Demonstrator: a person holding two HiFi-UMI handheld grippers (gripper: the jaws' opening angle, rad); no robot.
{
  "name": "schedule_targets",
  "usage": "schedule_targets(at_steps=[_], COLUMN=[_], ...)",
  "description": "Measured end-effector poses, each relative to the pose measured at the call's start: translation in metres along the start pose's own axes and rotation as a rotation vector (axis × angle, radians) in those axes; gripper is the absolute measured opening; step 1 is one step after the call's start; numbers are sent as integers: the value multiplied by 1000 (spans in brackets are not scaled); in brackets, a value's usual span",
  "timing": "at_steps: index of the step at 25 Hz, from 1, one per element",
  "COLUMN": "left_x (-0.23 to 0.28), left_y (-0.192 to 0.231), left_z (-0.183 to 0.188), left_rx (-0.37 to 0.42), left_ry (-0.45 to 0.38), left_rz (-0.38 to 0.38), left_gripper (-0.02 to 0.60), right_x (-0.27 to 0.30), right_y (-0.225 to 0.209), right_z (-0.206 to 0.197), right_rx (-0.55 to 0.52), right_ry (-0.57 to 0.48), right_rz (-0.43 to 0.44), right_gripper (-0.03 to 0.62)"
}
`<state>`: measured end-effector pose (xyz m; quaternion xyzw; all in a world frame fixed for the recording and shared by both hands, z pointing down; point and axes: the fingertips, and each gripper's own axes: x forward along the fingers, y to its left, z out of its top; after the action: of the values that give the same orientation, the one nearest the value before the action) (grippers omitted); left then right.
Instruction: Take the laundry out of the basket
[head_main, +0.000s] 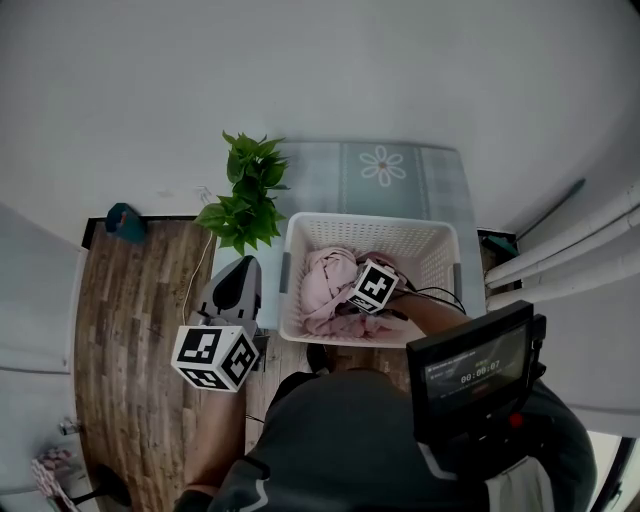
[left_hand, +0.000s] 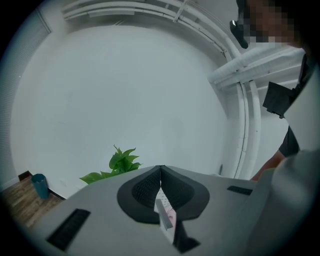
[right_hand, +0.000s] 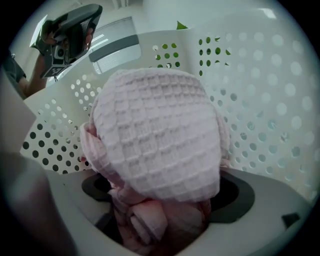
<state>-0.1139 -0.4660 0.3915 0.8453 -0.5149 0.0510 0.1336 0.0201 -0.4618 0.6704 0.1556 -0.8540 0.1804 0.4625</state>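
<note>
Right gripper view shows the right tool (right_hand: 167, 192) wide apart, pink laundry (right_hand: 157, 130) bunched between; best to clamp a thick fold before lifting clear of the basket (right_hand: 260, 100).

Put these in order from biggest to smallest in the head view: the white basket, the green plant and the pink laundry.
1. white basket
2. green plant
3. pink laundry
The plant and laundry look close in size, and some of the laundry is hidden, so their order is unsure.
</note>
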Motion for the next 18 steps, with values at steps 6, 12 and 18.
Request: schedule_targets(at_steps=[6,12,18], left_x=[-6,-13,-33], left_y=[6,5,5], left_z=[-7,-14,-10], left_rx=[-4,-5,-21], left_ry=[6,15,-10], left_rz=[23,28,64], left_gripper=[11,11,11], right_x=[10,12,5], right_y=[4,9,10], right_z=[3,9,15], right_rx=[11,63,74], right_ry=[-25,-37,-128], right_rz=[79,65,15], right_gripper=[486,354,279])
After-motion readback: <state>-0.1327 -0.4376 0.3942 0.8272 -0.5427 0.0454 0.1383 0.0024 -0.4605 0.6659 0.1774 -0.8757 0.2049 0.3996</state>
